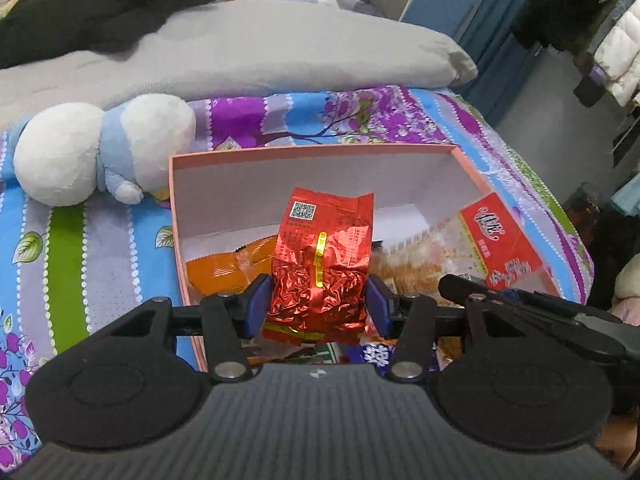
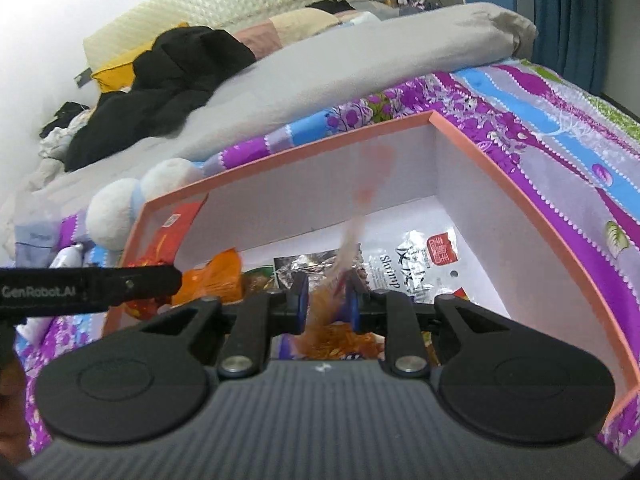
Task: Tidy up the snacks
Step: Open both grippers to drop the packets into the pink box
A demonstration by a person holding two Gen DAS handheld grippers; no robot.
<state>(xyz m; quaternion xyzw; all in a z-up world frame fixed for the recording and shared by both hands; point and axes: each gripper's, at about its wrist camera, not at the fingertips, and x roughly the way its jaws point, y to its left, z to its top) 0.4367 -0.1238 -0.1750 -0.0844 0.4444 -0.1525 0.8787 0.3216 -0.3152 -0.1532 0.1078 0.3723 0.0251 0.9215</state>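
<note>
A pink box [image 1: 312, 150] with a white inside lies open on the bed. My left gripper [image 1: 318, 300] is shut on a crinkled red foil packet [image 1: 324, 248], which stands upright over the box's near part. My right gripper [image 2: 326, 300] is shut on a clear snack bag [image 2: 324, 332] with orange contents; its top end is motion-blurred. In the left wrist view that bag shows a red label [image 1: 500, 240] at the box's right side. Inside the box lie an orange packet [image 1: 224, 270], a silver shrimp packet [image 2: 404, 268] and other snacks.
A white and blue plush toy [image 1: 100, 148] lies left of the box on the flowered bedsheet [image 1: 100, 248]. A grey quilt [image 1: 260, 52] and black clothes [image 1: 100, 4] are behind. The bed's edge runs to the right, with blue curtains [image 2: 576, 12] beyond.
</note>
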